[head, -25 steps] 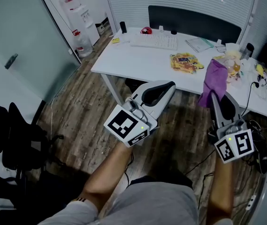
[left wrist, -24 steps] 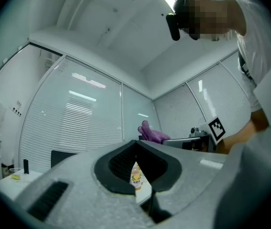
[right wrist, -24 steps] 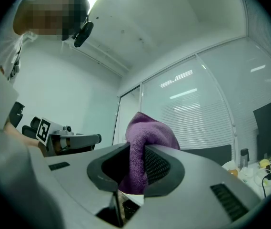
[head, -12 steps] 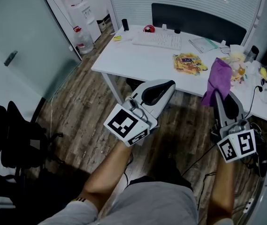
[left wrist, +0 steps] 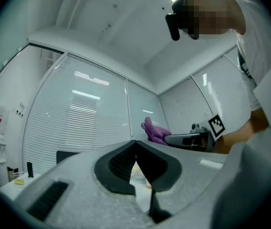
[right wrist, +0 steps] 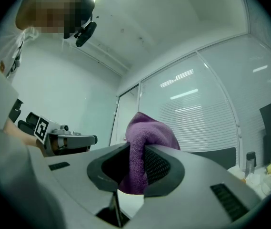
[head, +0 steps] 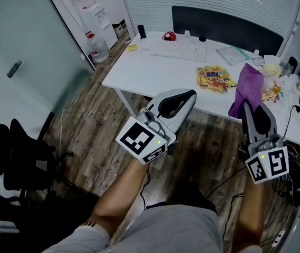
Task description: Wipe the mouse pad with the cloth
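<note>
Since a second ago little is changing: both tongs are staying low over the wooden floor (head: 97, 125) on the near side of the desk (head: 150, 70), and the whole view is only sliding slightly, so the desk is sitting a touch lower and further right in the head view. The cloth (head: 247, 86) is still sticking up from the right tongs (head: 246, 109), keeping the same place against the desk's near edge. The left tongs (head: 190, 94) are pointing toward the desk, their tips pressed together with nothing between them, as the left gripper view is showing at the left tongs (left wrist: 136, 147); they are touching nothing. The right tongs (right wrist: 137, 149) are pinching the purple cloth (right wrist: 147, 132), which is bulging above the jaws and hanging below them. The cloth is overlapping the desk edge in the head view, just right of the yellow patterned mouse pad (head: 213, 79), which is lying flat on the desk, near of a white keyboard (head: 178, 50). Whether the cloth is touching the desk, I cannot tell.
</note>
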